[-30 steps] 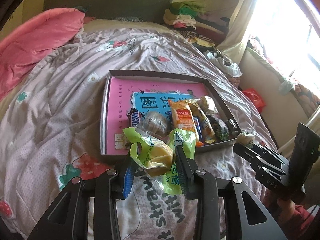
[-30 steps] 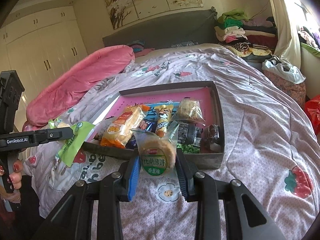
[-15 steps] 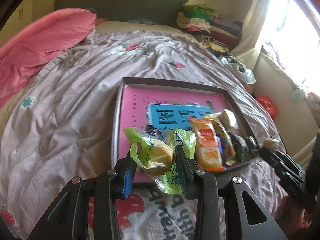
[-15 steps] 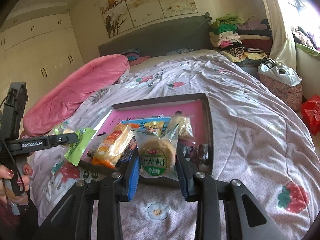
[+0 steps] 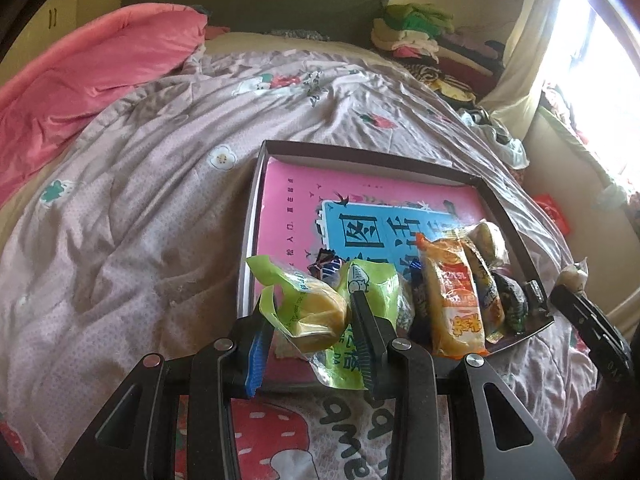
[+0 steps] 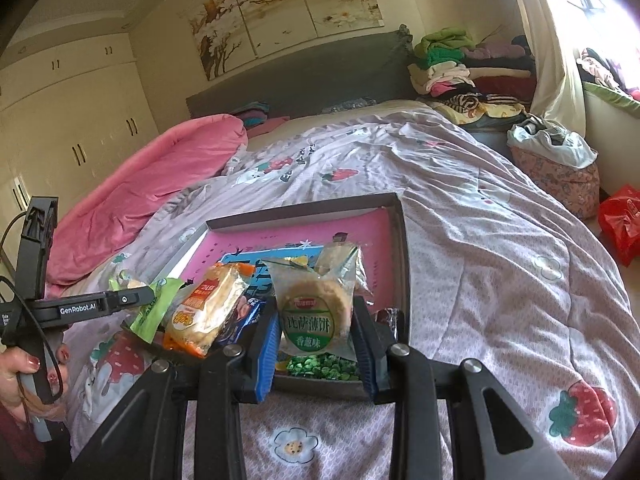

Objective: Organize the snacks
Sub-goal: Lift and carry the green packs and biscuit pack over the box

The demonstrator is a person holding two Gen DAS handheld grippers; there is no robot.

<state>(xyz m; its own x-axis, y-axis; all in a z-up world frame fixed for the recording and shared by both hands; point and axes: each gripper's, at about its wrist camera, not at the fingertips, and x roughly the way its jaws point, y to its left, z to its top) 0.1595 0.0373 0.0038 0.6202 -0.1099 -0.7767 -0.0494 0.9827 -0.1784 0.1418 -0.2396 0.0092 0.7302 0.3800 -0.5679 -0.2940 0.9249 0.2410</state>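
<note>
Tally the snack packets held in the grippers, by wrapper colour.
Green wrapper: 1, the green packet in the left hand-held gripper
Clear wrapper: 1, the cracker packet in the right hand-held gripper
Total: 2

- Bed (image 6: 460, 208) with strawberry-print quilt; grey headboard (image 6: 304, 84) at 12 o'clock.
- Cream wardrobe (image 6: 68, 120) at 10 o'clock.
- Bright window (image 5: 604, 80) at 2 o'clock.

A pink crumpled duvet (image 6: 160, 184) lies along the bed's left edge, folded clothes (image 6: 444, 64) are piled at its far right corner, and a three-panel tree painting (image 6: 280, 12) hangs above the grey headboard (image 6: 304, 84).
</note>
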